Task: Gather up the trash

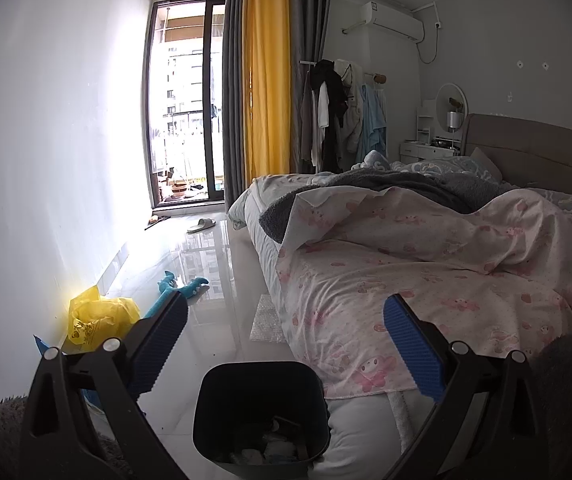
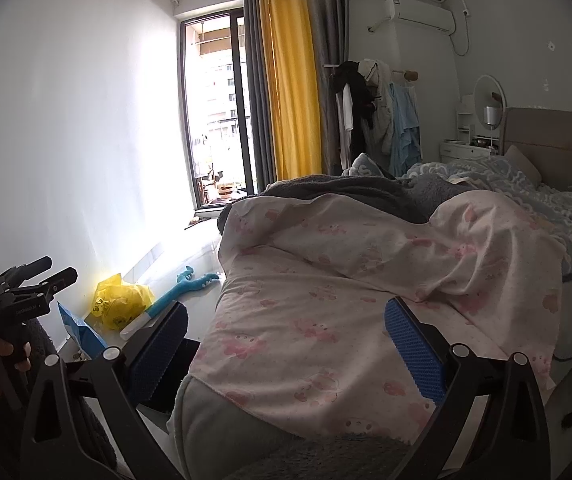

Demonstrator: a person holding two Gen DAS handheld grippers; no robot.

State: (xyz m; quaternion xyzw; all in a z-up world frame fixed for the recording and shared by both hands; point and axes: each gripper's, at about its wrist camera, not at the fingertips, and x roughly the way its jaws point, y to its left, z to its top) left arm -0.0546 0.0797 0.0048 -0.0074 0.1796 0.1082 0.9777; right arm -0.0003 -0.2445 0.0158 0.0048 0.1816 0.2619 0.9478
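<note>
The left gripper (image 1: 286, 344) holds its black jaws spread wide with nothing between the blue ribbed pads (image 1: 158, 344). Below it, at six o'clock of the left wrist view, stands a dark, square-mouthed plastic trash bin (image 1: 260, 416) on the glossy white tiled floor (image 1: 214, 280), holding a few pale scraps in its bottom. The bin sits just beside the corner of the bed, which is draped in a thin pink-printed cotton sheet (image 1: 426, 280) with a fuzzy grey blanket (image 1: 406, 188) bunched above it.

At nine o'clock, against the white wall, lies a crumpled yellow plastic bag (image 1: 98, 316), shiny and creased. Beside it lies a teal plush toy (image 1: 178, 286), and toward the bed a flat piece of clear bubble wrap (image 1: 268, 320) lies on the tiles.

The right gripper (image 2: 286, 344) is likewise spread wide and empty, hovering over the pink sheet. In its view the yellow bag (image 2: 120, 304) sits at nine o'clock, next to a blue paper packet (image 2: 80, 334) and a white tube (image 2: 136, 326).
</note>
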